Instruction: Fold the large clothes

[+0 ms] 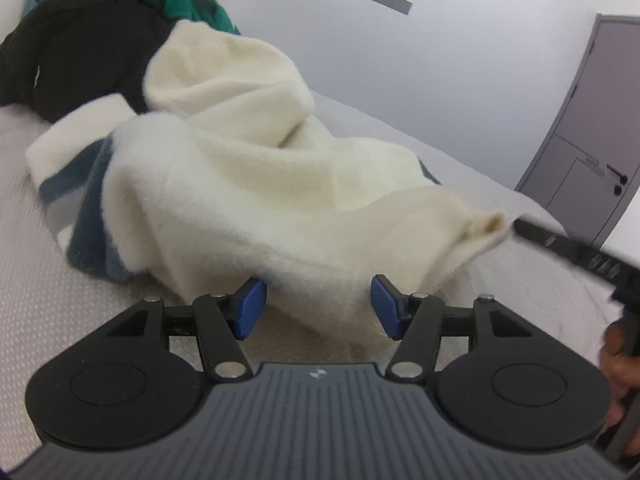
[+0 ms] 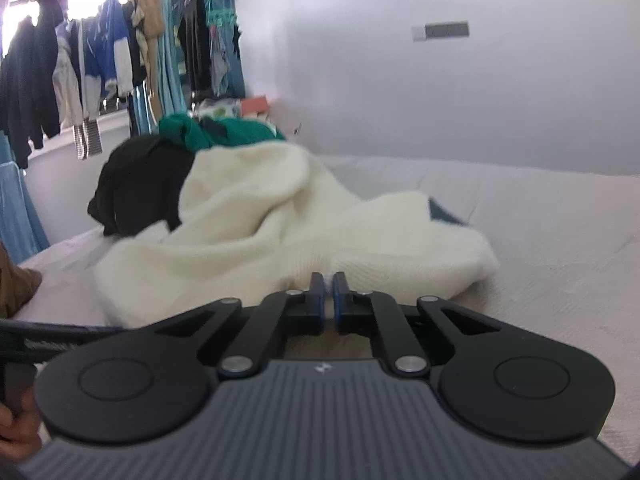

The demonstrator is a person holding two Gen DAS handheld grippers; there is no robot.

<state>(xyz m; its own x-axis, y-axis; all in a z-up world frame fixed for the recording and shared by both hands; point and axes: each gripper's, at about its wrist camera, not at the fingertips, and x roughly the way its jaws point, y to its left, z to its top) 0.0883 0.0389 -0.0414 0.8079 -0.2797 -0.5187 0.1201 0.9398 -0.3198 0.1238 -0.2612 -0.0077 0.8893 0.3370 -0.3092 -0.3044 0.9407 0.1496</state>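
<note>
My right gripper (image 2: pixel 328 294) pinches the cream fleece sweater's (image 2: pixel 280 224) hem; my left gripper (image 1: pixel 318 306) gapes wide, empty; that thin bite may slip if I lift, leaving it bunched.

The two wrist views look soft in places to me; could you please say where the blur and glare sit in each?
Left wrist view: the fluffy cream garment is smeared, as is the other black gripper at the right edge, while the open left gripper stays sharp. Right wrist view: the hanging clothes are backlit by blown-out window glare, and the cream garment is soft.
</note>
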